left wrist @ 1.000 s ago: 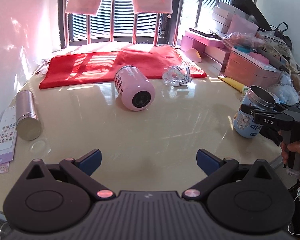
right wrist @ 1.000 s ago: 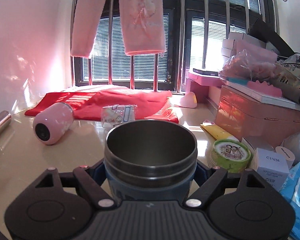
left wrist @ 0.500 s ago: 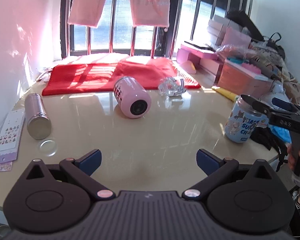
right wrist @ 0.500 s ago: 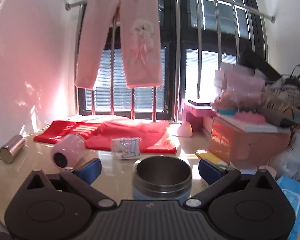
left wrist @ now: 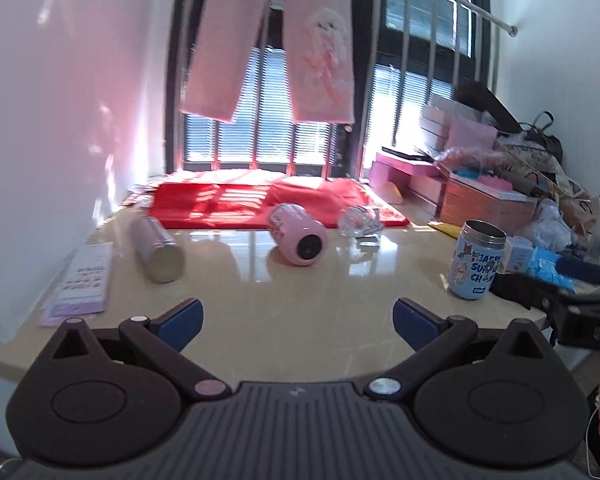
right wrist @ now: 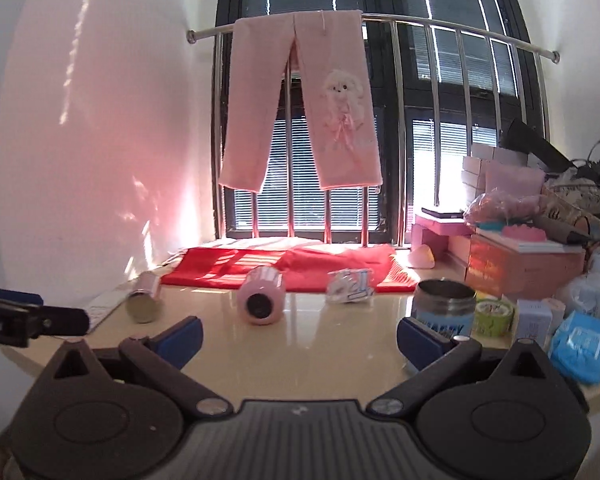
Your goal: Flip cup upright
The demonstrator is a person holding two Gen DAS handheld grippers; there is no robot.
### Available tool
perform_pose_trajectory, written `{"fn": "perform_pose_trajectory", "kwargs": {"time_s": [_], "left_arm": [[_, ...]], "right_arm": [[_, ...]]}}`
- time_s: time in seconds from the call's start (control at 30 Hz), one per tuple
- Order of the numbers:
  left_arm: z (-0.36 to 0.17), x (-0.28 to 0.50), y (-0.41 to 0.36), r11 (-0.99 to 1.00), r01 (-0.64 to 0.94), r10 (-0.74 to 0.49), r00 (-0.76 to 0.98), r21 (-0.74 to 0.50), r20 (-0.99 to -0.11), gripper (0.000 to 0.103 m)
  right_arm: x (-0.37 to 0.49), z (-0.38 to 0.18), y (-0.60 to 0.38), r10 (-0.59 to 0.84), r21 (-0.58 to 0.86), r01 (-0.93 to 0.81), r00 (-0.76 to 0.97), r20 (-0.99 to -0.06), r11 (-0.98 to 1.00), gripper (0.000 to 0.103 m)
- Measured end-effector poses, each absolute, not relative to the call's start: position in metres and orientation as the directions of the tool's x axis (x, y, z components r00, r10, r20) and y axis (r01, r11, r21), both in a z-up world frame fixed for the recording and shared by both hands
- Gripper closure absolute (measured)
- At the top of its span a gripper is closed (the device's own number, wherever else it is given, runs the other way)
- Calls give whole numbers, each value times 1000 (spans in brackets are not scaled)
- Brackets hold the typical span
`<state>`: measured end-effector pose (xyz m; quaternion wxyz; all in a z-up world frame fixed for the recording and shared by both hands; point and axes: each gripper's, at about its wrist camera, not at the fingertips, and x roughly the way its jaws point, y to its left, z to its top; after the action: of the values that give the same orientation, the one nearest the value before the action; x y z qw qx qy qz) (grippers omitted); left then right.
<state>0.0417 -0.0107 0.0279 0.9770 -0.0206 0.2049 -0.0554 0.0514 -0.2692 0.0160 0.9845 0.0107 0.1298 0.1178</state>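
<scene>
The table (left wrist: 300,320) fills the lower half of both views, with a red cloth (left wrist: 260,204) at its far edge below the window. The left gripper (left wrist: 296,316) and the right gripper (right wrist: 298,334) sit at the bottom of their own frames — each with fingers spread wide and nothing between them. The blue cup (left wrist: 476,266) stands upright, mouth up, at the right of the left view, while a pink cup (left wrist: 298,235) lies on its side at centre — a steel flask (left wrist: 156,249) lies to its left.
</scene>
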Motion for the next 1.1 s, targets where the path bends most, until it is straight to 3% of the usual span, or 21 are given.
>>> {"fn": "perform_pose_trajectory", "kwargs": {"time_s": [0.23, 1.1], "left_arm": [[27, -1, 1, 1000, 28, -29, 946, -9, -322, 0], [16, -6, -4, 997, 66, -80, 934, -50, -347, 0]], "right_arm": [[15, 14, -248, 239, 39, -238, 931, -277, 971, 0], [14, 11, -259, 223, 71, -212, 934, -279, 975, 0]]}}
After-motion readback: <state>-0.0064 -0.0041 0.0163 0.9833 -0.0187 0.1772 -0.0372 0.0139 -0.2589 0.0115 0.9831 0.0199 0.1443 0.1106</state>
